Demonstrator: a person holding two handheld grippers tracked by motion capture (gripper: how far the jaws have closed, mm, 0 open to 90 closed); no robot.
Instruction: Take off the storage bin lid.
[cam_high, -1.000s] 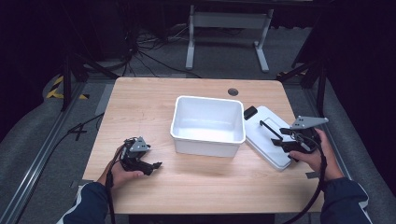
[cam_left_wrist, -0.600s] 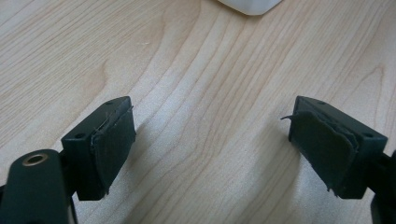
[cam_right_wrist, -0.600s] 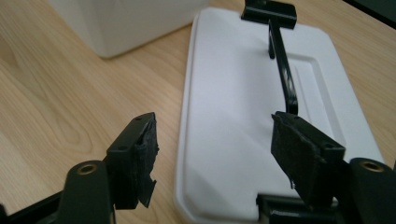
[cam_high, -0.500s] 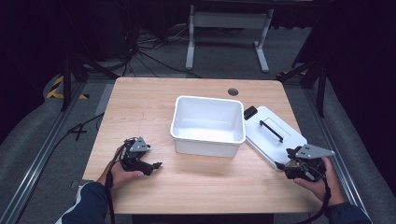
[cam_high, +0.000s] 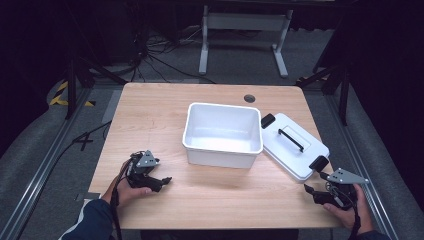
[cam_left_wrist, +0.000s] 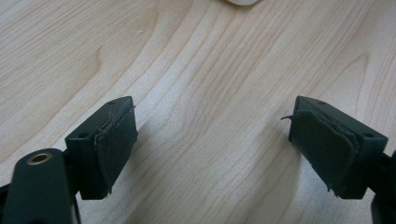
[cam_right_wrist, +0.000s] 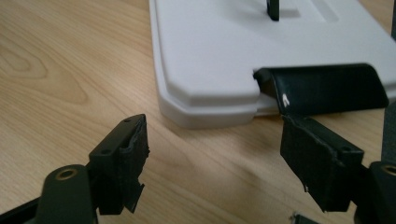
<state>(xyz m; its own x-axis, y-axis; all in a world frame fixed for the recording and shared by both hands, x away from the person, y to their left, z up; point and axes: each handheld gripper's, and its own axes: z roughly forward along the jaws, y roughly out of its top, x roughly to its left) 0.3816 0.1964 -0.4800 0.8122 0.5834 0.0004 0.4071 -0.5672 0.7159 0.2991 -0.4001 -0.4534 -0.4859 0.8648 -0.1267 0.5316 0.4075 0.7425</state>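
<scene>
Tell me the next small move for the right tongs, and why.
Probably ease the right tongs forward and up toward the lid's black handle. The white lid lies flat beside the open white bin, both tongs are open and hold nothing, and the right tongs sit just short of the lid's near black latch.

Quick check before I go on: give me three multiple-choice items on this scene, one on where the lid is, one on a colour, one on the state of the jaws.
1. Where is the white rectangular plastic lid?
A. On the bin
B. On the table, right of the bin
C. In the left gripper

2. What colour is the lid's bar handle?
A. Black
B. Red
C. White

3. How do the jaws of the right gripper stand?
A. Shut on the lid
B. Shut on nothing
C. Open, holding nothing

Key: 1 B, the lid lies flat on the wooden table beside the white rectangular plastic bin. 2 A, dark bar on white. 3 C, bare wood shows between them.
</scene>
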